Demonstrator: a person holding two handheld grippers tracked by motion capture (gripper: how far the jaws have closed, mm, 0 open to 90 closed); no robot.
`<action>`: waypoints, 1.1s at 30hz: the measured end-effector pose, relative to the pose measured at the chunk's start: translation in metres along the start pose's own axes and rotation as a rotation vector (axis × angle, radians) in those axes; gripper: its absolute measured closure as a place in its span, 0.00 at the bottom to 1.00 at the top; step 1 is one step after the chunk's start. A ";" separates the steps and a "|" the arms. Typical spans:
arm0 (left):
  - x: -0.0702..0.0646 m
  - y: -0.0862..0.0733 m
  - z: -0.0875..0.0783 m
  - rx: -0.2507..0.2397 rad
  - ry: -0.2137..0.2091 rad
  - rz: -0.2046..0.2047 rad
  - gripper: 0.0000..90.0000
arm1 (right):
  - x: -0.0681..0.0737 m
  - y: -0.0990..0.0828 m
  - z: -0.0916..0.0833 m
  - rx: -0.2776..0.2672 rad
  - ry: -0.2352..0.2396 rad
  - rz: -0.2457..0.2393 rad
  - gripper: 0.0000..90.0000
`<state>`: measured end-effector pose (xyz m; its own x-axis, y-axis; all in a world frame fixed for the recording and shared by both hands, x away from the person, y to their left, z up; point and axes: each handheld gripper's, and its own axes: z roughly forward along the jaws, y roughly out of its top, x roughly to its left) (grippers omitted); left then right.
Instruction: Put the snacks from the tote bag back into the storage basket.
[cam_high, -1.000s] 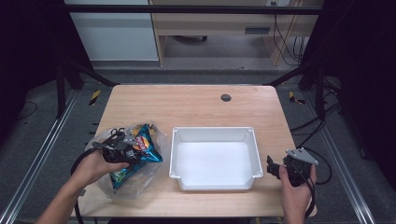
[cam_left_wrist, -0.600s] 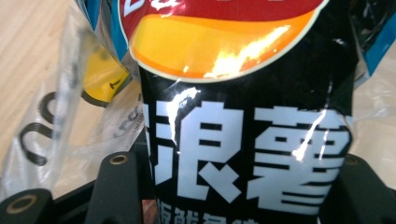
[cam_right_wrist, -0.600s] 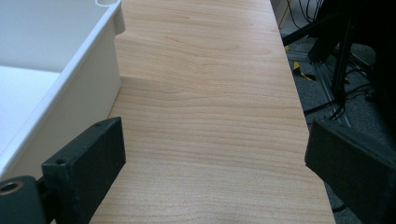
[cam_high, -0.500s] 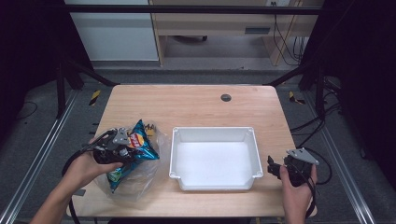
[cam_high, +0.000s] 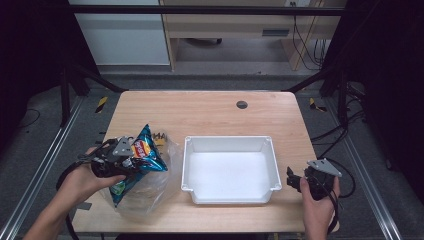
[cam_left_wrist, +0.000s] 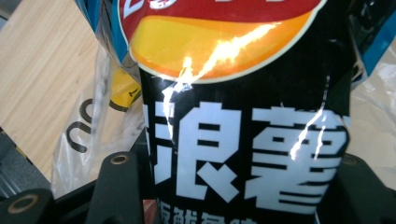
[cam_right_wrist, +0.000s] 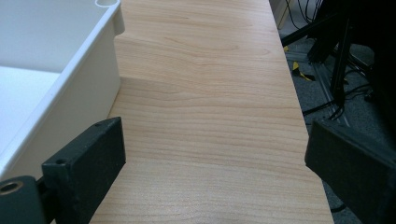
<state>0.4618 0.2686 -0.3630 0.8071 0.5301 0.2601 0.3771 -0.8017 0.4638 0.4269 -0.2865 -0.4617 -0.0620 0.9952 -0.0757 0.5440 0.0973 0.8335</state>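
At the table's left, the left gripper (cam_high: 131, 152) has its jaws clamped on a blue and black chip bag (cam_high: 141, 156), held over a clear plastic bag (cam_high: 159, 176). The chip bag carries a red and yellow Lay's emblem and large white Chinese characters. Next comes the white tray (cam_high: 229, 144). Rightmost, the right gripper (cam_high: 293, 178) rests wide open, holding nothing.

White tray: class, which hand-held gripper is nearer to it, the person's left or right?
Right. The right hand-held gripper sits just beside the white tray, jaws open. The left hand-held gripper is farther off, shut on the chip bag.
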 end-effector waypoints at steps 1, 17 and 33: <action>0.000 0.001 -0.003 -0.004 0.002 0.000 0.50 | 0.000 0.000 0.000 0.000 0.000 -0.001 0.06; 0.001 0.011 -0.017 -0.005 0.017 0.024 0.50 | -0.001 0.000 0.000 0.004 -0.004 -0.004 0.06; -0.001 0.046 -0.025 -0.019 0.021 0.077 0.50 | -0.002 0.000 -0.001 -0.001 -0.004 0.003 0.06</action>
<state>0.4669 0.2379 -0.3207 0.8236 0.4729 0.3131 0.3057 -0.8351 0.4573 0.4262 -0.2886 -0.4606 -0.0568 0.9955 -0.0752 0.5436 0.0940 0.8341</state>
